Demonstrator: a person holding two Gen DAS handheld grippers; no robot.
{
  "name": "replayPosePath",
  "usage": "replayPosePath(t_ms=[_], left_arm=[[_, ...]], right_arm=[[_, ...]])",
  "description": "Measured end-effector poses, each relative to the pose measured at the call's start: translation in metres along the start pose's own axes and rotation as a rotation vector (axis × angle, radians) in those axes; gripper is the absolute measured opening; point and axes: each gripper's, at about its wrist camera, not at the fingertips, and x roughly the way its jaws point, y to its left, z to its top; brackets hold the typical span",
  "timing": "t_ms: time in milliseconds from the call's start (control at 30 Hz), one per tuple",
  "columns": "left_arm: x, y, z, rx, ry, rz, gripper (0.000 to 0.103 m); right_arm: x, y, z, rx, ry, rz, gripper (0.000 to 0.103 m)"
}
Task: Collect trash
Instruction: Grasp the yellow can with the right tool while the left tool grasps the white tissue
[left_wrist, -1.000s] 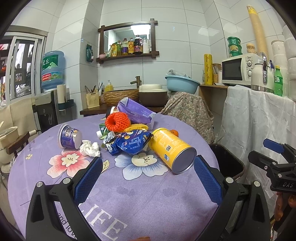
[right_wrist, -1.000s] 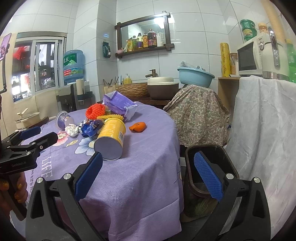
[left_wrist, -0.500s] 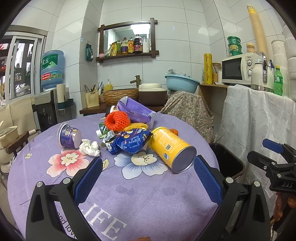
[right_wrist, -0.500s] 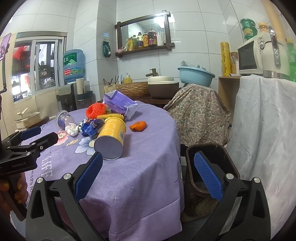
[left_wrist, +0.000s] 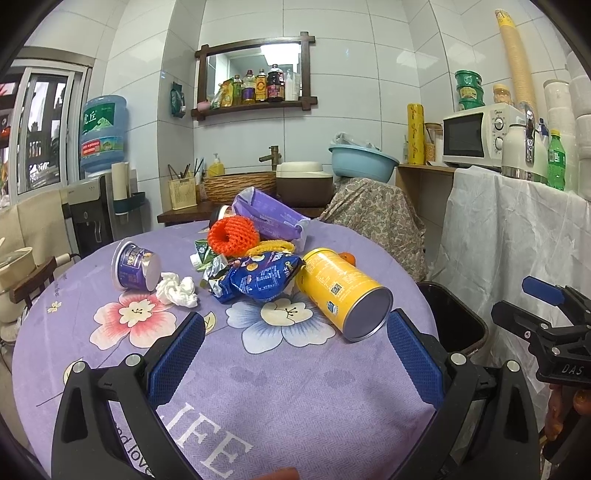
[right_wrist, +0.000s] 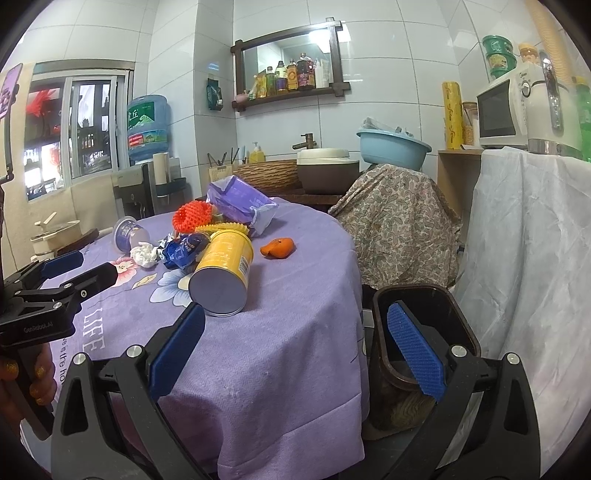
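Right, both grippers hover with jaws spread wide and nothing between them. Left gripper (left_wrist: 295, 354) sits low over the near part of the purple tablecloth (left_wrist: 280, 398), aimed at the heap; the yellow can (left_wrist: 341, 291) lies on its side just beyond its right finger. Right gripper (right_wrist: 295, 354) hangs off the table's near right edge, its right finger over the dark bin (right_wrist: 458, 314).
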Motion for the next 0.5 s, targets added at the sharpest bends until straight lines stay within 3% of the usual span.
replayPosePath(t_ms=[233, 500], left_arm=[[0.018, 0.007, -0.002, 0.003, 0.103, -0.032, 0.098], [0.039, 0.042, 0.001, -0.037, 0.22, -0.045, 0.098]], right_arm=[[0.026, 0.002, 0.004, 0.002, 0.094, -0.008, 0.098], [0.085, 0.001, 0.027, 0.109, 0.326, 0.175, 0.098]])
